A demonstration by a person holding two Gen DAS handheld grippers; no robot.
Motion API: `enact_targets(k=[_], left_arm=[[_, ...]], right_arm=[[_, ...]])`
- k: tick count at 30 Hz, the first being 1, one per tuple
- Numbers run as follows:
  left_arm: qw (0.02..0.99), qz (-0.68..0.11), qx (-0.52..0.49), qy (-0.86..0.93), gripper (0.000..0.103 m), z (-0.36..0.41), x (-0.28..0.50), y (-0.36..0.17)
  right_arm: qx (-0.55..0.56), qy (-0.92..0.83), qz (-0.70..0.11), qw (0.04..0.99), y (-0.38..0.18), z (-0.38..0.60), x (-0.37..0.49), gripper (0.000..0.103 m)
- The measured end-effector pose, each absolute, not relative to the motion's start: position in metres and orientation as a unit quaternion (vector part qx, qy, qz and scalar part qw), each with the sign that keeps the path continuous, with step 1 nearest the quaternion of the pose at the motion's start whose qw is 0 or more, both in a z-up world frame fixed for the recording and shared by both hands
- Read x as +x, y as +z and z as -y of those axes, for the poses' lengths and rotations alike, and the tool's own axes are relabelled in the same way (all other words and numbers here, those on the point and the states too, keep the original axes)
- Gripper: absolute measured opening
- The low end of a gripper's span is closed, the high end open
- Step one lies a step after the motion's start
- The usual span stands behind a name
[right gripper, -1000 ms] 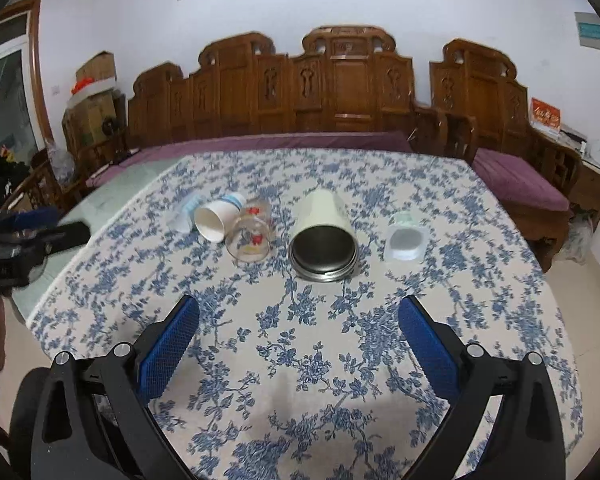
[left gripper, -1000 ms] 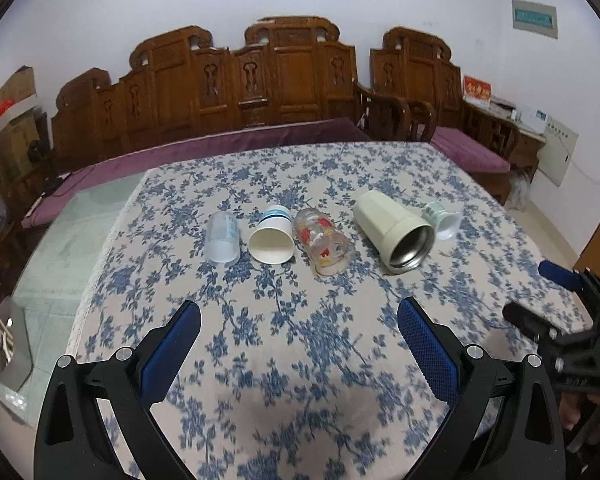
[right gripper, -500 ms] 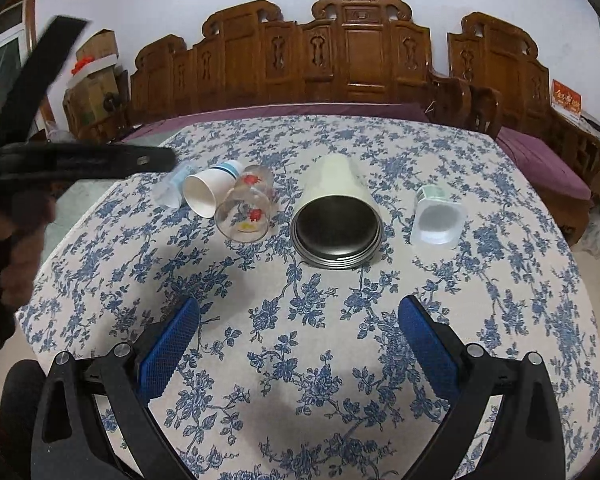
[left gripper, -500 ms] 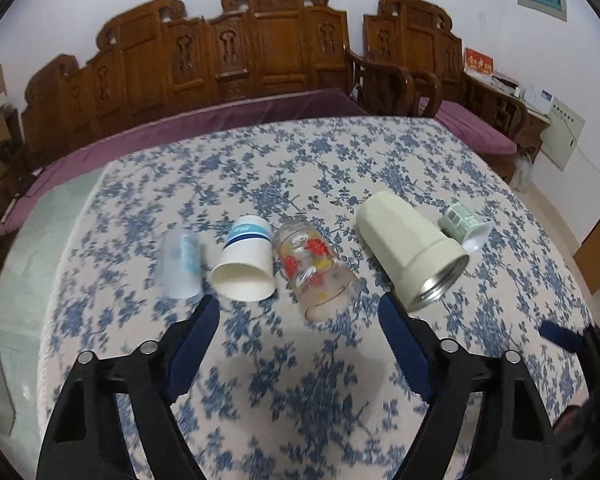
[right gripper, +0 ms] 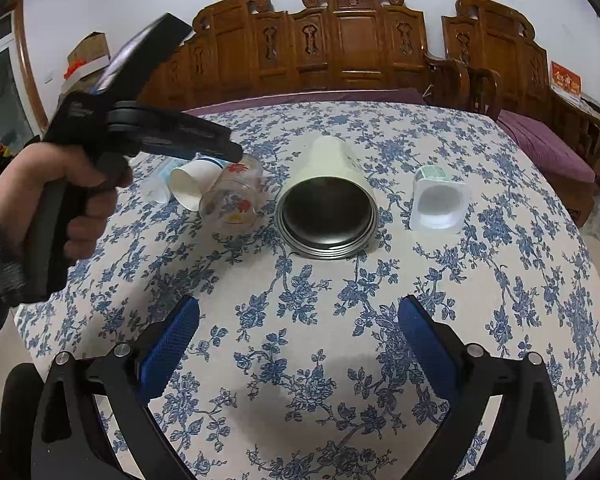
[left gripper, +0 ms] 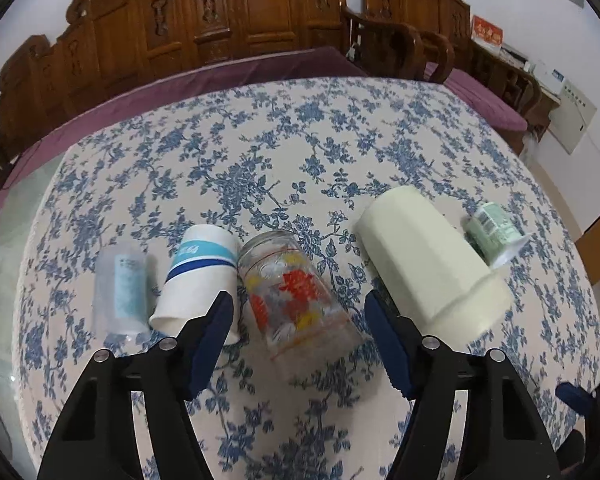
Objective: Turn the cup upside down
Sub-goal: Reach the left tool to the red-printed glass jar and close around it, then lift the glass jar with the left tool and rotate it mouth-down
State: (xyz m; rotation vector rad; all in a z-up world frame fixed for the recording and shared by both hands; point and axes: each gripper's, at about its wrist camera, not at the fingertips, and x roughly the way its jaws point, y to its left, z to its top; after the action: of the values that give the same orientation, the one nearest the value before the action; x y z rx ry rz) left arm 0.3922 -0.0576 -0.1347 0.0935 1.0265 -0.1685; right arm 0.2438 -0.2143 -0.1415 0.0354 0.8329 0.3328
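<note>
Several cups lie on their sides in a row on the floral tablecloth. A printed clear glass lies between the open blue pads of my left gripper, which hovers over it without touching. Left of it lie a white paper cup and a clear plastic cup. Right of it lie a cream steel-lined tumbler and a small green-labelled cup. In the right wrist view my right gripper is open and empty, well short of the tumbler, the glass and the small cup.
Carved wooden benches with purple cushions stand behind the table. The hand holding the left gripper fills the left of the right wrist view. The tablecloth lies under the right gripper. Cardboard boxes are at the far left.
My left gripper has moved forward and down over the cups, so the printed glass now lies between its pads. The right gripper has edged closer to the tumbler.
</note>
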Motion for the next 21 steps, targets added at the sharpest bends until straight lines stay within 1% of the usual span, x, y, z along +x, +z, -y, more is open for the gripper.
enact_targets(k=[3,11,21], left_arm=[[0.855,-0.512,0.04,-0.074,0.058,0.057,0.406,-0.146],[0.83,-0.553,0.017,-0.068,0.058,0.053,0.426,-0.167],[0.806,-0.59,-0.005,-0.048,0.064,0.051,0.449,-0.186]], right_arm=[[0.019,0.16,-0.405,0.9,-0.145,0.216,0.246,0.1],[0.023,0.158,-0.407,0.899,-0.15,0.221,0.25,0.1],[0.027,0.153,-0.406,0.901,-0.149,0.228,0.249,0.1]])
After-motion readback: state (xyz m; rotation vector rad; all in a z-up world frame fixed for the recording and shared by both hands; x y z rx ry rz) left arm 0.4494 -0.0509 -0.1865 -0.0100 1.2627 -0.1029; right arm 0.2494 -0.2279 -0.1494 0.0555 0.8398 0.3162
